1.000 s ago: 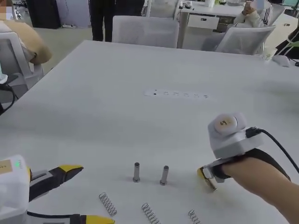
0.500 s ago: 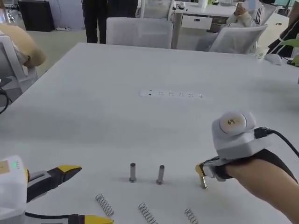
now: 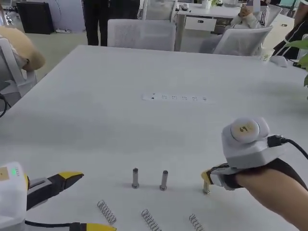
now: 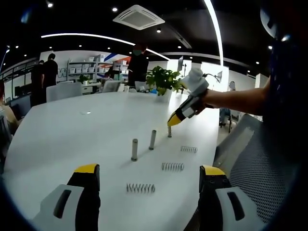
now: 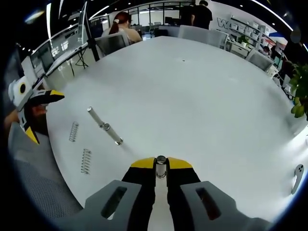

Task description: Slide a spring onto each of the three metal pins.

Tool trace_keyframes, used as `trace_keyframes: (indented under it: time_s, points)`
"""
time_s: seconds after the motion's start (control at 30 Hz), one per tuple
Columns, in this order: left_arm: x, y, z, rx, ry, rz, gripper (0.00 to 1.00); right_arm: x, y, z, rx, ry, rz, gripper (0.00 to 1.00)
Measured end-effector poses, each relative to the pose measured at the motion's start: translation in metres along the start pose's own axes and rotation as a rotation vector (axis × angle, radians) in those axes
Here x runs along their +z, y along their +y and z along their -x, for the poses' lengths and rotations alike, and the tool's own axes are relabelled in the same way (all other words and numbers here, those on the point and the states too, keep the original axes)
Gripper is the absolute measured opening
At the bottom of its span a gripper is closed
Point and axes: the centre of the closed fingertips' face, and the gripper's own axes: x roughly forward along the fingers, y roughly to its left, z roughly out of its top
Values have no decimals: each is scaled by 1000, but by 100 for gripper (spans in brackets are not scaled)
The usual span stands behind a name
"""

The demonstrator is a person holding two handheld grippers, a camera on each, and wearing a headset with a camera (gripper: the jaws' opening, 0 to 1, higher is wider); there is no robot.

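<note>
Fingers (image 5: 142, 166) of the right gripper (image 5: 160, 169) are pinching narrow around the top of the third pin (image 5: 160, 160). In the head view this pin is standing upright under that gripper, to the right of the other 2 pins. Whether its foot is resting on the table (image 3: 159, 125) I cannot tell. The left gripper (image 4: 149, 169) is hovering low at the near edge, its fingers spread wide and holding nothing.

The left pin (image 3: 135, 177) and the middle pin (image 3: 164, 180) are standing upright side by side, apart from each other and both bare. Just nearer the person, the left spring (image 3: 106, 211), the middle spring (image 3: 150, 219) and the right spring (image 3: 195, 221) are lying on their sides in a row, each roughly in front of 1 pin and touching none.

By my reading the task is sitting at 0 of 3 — no spring is on a pin yet. All 3 springs are waiting to be lifted, lined up over a pin top and slid down.
</note>
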Motion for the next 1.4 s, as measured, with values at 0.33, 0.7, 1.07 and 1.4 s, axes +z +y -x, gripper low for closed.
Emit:
trace_keyframes:
  time_s: [0.33, 0.7, 1.07, 1.4]
  points:
    - [-2, 0, 0, -2, 7, 1, 82, 0, 1, 0, 5, -9, -14, 5]
    - [-2, 0, 2, 1, 3, 4, 82, 2, 4, -3, 21, -10, 31, 6]
    - [-4, -1, 3, -1, 8, 6, 82, -3, 4, -3, 18, -9, 45, 8]
    - [-4, -1, 2, -2, 9, 5, 82, -1, 4, -4, 21, -14, 53, 8]
